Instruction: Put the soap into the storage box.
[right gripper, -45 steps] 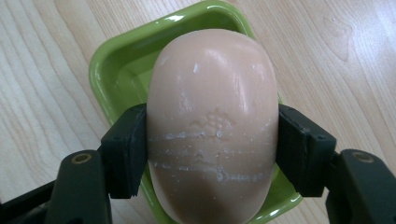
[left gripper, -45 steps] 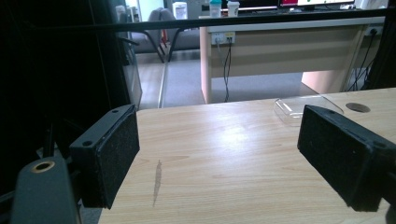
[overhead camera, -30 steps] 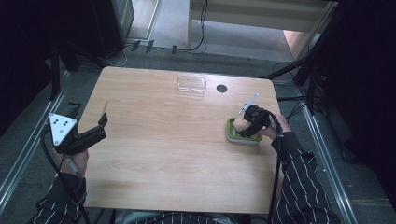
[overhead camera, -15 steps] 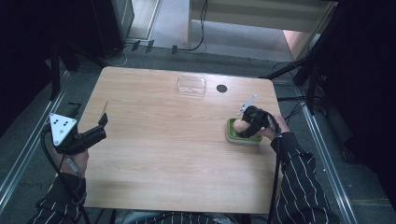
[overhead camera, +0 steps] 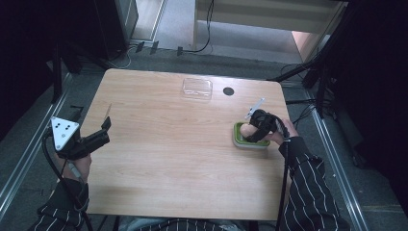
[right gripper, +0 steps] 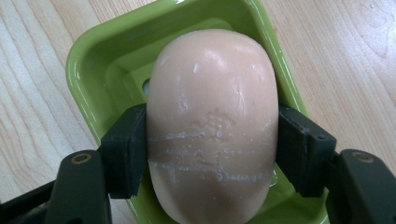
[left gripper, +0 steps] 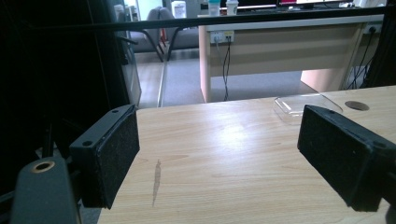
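At the table's right edge, the right hand-held gripper point(right gripper: 212, 156) clamps a pink soap bar point(right gripper: 212, 121) over its green dish point(right gripper: 100, 74), seemingly mid-transfer, while the left hand-held gripper point(left gripper: 219, 158) waits wide open, well apart.

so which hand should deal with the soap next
Right. The right tool is already shut on the soap over the green dish, so it could probably lift it. The left tool is open at the table's far left edge.
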The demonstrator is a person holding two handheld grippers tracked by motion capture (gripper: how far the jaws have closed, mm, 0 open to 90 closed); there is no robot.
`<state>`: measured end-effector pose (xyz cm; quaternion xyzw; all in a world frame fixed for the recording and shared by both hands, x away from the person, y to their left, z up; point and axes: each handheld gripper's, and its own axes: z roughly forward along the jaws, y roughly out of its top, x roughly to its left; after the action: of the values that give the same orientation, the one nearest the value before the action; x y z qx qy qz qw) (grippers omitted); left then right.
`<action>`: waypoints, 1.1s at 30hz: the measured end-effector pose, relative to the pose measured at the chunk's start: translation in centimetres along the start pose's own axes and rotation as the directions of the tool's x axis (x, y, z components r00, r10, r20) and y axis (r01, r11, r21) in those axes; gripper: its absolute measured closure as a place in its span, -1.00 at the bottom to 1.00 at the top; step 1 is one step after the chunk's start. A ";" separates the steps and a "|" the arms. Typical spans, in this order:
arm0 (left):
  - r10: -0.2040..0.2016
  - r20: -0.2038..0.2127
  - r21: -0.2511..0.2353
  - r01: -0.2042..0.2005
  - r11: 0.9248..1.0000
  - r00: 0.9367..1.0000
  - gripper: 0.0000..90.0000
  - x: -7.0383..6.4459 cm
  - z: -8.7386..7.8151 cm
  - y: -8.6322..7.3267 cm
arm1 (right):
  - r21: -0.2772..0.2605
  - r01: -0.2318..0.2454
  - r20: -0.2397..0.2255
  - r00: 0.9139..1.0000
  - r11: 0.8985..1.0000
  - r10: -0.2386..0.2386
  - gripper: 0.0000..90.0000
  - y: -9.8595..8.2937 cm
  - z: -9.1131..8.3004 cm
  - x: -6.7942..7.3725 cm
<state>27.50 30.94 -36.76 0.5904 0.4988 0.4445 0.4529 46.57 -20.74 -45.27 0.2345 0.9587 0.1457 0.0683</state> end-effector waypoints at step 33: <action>0.002 0.007 0.003 -0.002 1.000 1.000 -0.70 0.0 0.0 0.0 | 0.038 -0.094 0.002 0.996 0.995 0.094 -0.27 0.2 0.2 -0.6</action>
<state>27.52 30.89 -36.78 0.5928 0.4974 0.4423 0.4534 47.22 -20.81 -45.37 0.2804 0.9492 0.1305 0.0573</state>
